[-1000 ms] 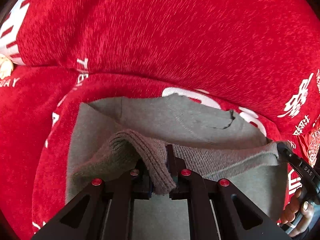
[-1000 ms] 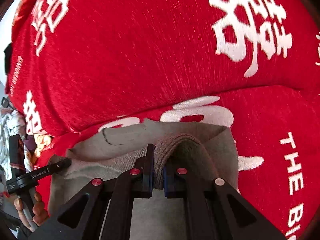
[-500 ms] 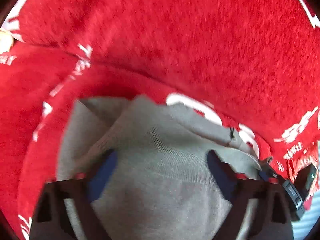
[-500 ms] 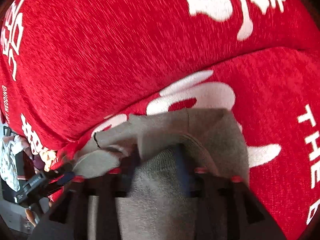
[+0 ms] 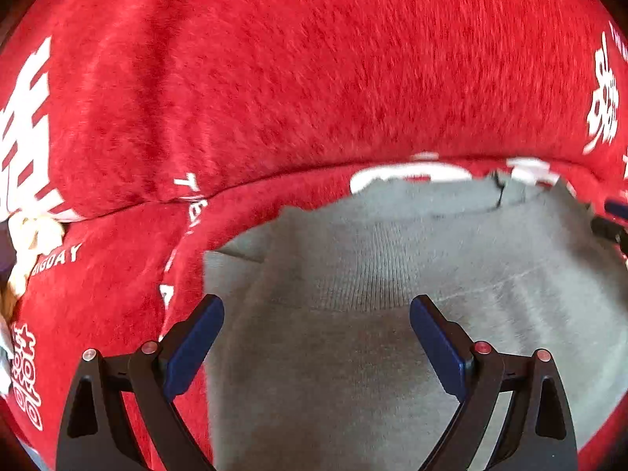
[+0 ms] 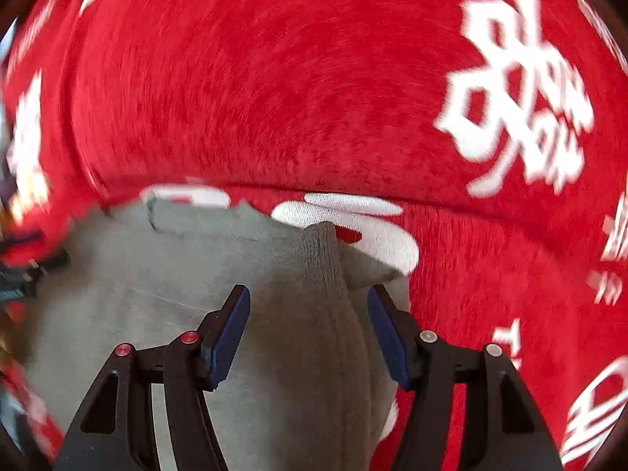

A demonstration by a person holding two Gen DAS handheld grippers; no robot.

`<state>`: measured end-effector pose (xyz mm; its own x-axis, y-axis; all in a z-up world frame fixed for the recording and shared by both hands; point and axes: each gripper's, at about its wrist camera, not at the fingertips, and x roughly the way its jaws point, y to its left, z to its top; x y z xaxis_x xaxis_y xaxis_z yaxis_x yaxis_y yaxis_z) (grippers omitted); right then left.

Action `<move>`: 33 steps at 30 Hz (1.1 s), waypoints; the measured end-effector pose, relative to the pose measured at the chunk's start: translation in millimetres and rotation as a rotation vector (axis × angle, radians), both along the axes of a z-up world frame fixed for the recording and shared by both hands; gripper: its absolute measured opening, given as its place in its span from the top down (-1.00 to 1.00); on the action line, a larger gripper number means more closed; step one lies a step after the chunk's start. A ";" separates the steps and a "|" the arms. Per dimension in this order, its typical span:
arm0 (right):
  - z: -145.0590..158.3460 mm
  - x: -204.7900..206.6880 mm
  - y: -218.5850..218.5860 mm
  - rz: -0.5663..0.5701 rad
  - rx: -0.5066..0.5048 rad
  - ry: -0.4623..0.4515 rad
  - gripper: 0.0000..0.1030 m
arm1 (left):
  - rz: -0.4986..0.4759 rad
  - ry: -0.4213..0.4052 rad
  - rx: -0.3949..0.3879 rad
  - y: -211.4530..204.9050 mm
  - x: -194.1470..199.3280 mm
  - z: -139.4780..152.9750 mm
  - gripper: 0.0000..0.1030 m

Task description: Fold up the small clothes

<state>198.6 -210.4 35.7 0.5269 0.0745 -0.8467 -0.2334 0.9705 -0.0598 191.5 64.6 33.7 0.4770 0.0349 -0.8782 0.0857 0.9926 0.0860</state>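
Grey knit garment (image 5: 353, 353) spread flat on red cloth (image 5: 314, 78), filling the lower middle and right of the left wrist view, its ribbed band lying across between the blue pads (image 5: 194, 347). Left gripper (image 5: 316, 310) angled steeply down over it, jaws wide apart, nothing clamped. Right gripper (image 6: 308, 298) likewise tilted down, jaws opening, a raised ribbed fold of the garment (image 6: 322, 314) standing between the pads (image 6: 229, 333) but free of them. Farther off, white print on the cloth: "BIGDAY" (image 5: 59, 259) at mid-left of the left view; large blurred white characters (image 6: 518, 90) at upper right of the right view, unreadable.
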 end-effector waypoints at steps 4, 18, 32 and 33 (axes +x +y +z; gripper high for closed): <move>-20.9 31.0 -7.7 -0.032 0.035 0.080 -0.28 | 0.045 0.054 -0.114 22.2 13.0 -15.2 -0.87; -27.0 31.9 -19.1 -0.077 0.090 0.072 0.85 | 0.170 0.104 -0.140 42.4 43.7 -30.6 -0.86; 1.2 -70.9 28.6 0.061 0.160 -0.015 -0.32 | 0.063 -0.020 -0.177 11.5 -34.6 17.5 -0.86; -6.0 -74.1 29.3 0.067 0.144 0.004 -0.32 | 0.039 -0.021 -0.149 1.4 -36.6 11.5 -0.86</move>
